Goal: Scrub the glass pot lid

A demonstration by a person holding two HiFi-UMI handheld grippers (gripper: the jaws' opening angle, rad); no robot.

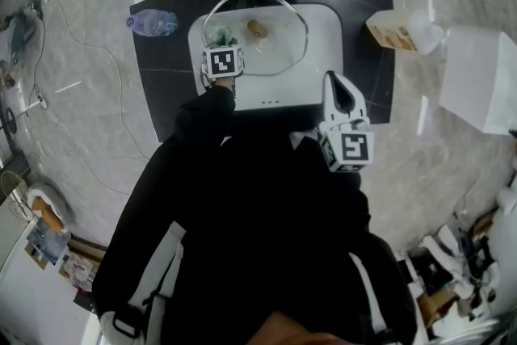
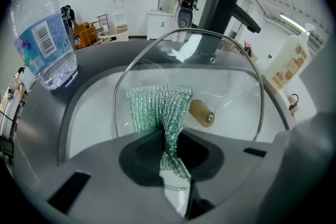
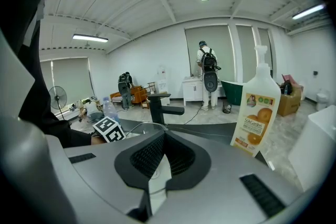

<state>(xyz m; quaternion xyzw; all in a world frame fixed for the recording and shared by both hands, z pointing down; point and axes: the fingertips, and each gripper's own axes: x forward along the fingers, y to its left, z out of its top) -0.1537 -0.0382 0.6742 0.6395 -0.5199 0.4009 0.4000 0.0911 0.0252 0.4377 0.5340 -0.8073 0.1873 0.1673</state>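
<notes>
left gripper (image 2: 167,135): clamped on mesh cloth (image 2: 157,105) | right gripper (image 3: 164,134): jaws together, empty

Clear round glass pot lid (image 2: 226,81), metal rim, brown knob (image 2: 201,113). It stands tilted in the white sink basin (image 2: 92,107), top rim up by the basin's back edge, knob side facing out. Green sparkly mesh scourer (image 2: 160,105) lies against the glass just left of the knob, lower end pinched in the left claw (image 2: 169,148).
</notes>
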